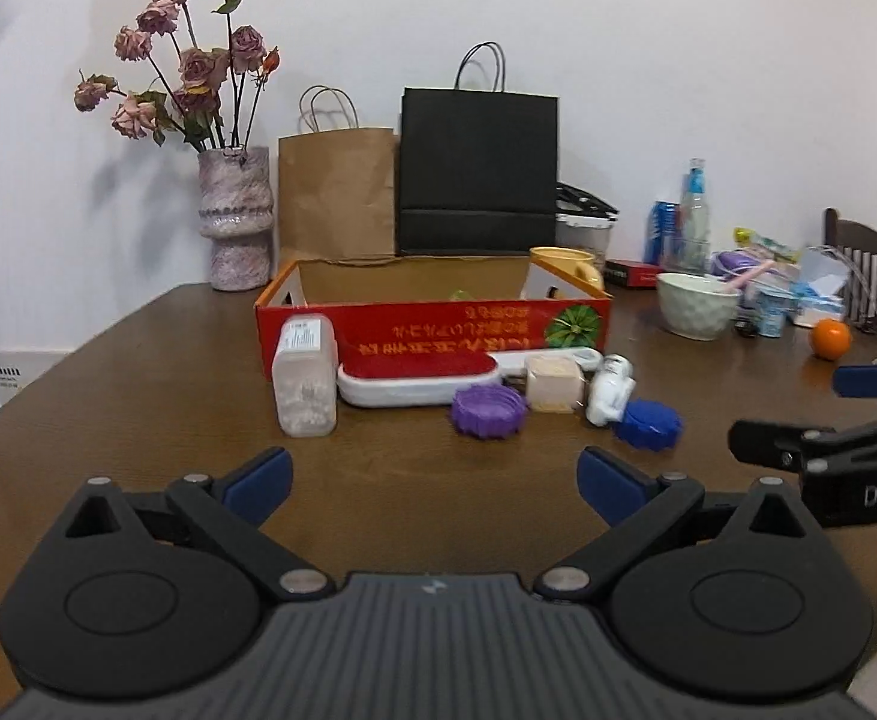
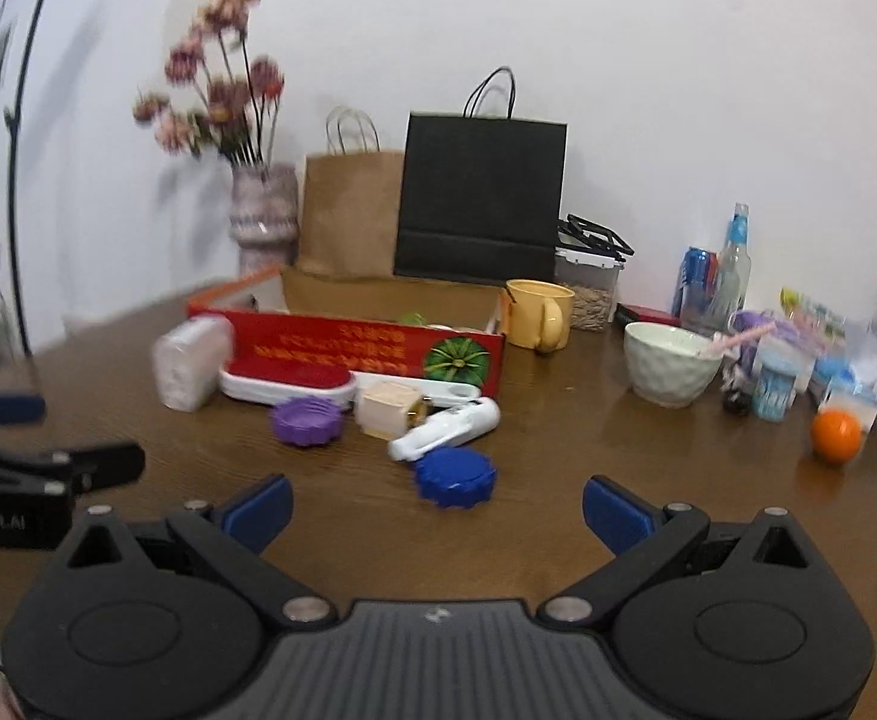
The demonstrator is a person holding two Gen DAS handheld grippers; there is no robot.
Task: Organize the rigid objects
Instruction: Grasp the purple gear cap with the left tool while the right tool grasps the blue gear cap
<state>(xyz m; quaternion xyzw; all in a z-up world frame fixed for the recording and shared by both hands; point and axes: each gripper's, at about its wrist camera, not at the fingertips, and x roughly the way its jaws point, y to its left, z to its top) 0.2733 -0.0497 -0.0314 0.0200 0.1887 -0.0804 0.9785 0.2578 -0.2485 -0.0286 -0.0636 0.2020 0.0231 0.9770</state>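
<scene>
White wall behind, brown wooden table [image 1: 108,420] cluttered. Black bag [image 1: 477,171], brown bag [image 1: 336,192], vase [image 1: 236,216] of dried roses at back. Red cardboard box [image 1: 414,330] open, mid-table. In front of box, in a loose row: clear container [image 1: 305,375], white tray [image 1: 414,381], purple lid [image 1: 489,411], blue lid [image 2: 455,477]. Left gripper [image 1: 435,480] spread wide, nothing between jaws. Right gripper [image 2: 437,510] spread wide, empty, just short of blue lid.

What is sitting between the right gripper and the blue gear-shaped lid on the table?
Nothing visible. The right gripper is open and the blue gear-shaped lid lies just ahead of it, with only bare table between them. The white bottle lies just beyond the lid.
</scene>
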